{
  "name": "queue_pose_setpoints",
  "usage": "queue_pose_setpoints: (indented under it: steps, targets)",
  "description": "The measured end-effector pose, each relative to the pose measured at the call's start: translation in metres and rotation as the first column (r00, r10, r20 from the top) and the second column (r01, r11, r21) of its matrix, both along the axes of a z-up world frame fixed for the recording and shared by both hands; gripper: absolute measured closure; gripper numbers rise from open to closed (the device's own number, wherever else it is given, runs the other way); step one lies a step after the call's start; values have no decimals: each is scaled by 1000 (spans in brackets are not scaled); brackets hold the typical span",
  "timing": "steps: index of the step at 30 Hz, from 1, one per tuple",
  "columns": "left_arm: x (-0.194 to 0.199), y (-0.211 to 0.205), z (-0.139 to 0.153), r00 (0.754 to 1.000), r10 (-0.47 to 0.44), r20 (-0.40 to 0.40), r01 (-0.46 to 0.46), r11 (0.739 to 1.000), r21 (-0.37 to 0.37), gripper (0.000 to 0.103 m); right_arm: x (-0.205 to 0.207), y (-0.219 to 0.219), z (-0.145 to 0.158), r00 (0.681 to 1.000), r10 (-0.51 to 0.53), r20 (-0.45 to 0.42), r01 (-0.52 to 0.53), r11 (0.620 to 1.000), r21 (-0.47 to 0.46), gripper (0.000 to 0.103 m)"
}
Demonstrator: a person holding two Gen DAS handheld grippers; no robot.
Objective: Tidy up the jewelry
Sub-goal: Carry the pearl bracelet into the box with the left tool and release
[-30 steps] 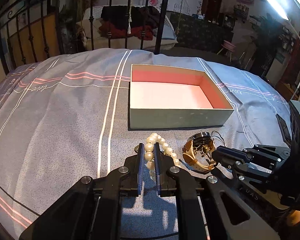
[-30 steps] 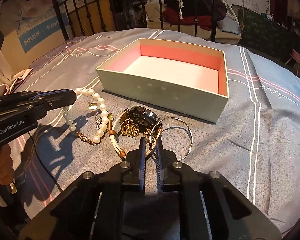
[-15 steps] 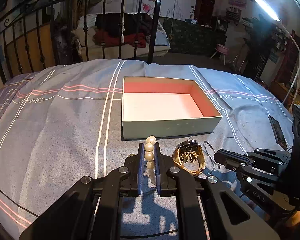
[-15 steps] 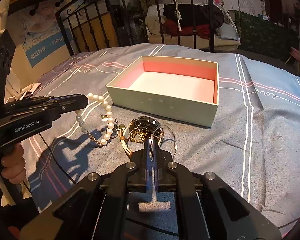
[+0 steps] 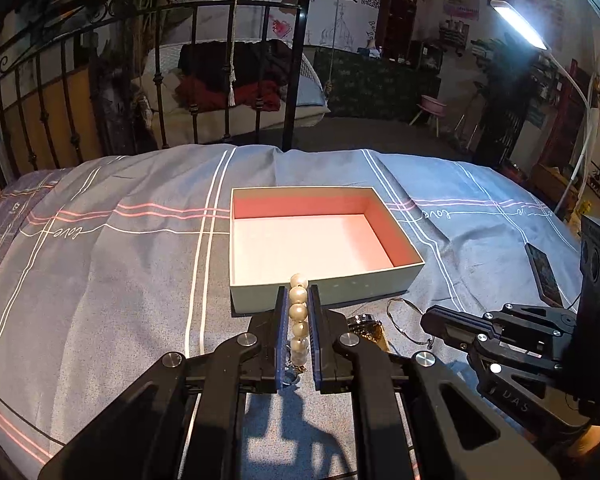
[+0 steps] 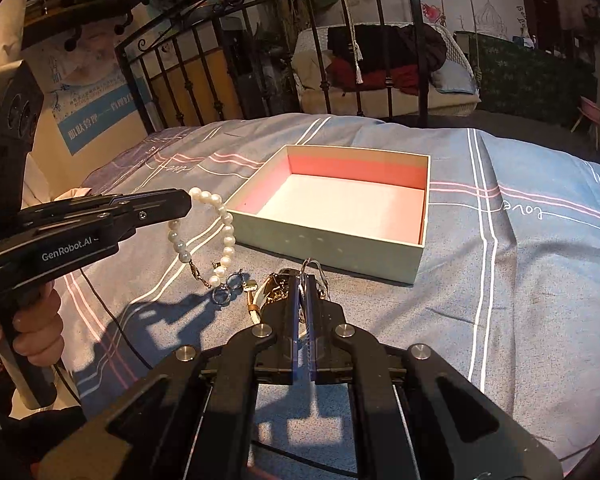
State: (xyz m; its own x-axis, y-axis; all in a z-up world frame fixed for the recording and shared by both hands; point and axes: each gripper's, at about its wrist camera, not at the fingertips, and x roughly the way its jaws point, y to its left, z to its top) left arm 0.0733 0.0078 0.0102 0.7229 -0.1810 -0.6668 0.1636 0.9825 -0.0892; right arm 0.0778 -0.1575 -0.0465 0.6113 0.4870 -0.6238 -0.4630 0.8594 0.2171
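Both grippers clamped on jewelry before the box.

Left wrist: left gripper pinches the pearl bracelet, near the open box.
Right wrist: right gripper seems pressed on the thin bangle, above the watch.

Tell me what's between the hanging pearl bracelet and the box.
Only bare bedsheet shows between the pearl bracelet and the box in the right wrist view; the left gripper holds the bracelet up.
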Motion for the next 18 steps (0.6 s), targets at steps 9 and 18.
queue_pose_setpoints:
  steps: [9, 18]
  targets:
    - [39, -10, 20, 999, -8, 35, 8, 1000, 9, 94, 31, 0, 30, 999, -11, 50, 9, 1000, 26, 99]
    - [107, -29, 9, 1000, -7, -30, 9, 999, 45, 94, 108, 1, 36, 995, -92, 48, 92, 996, 0, 99]
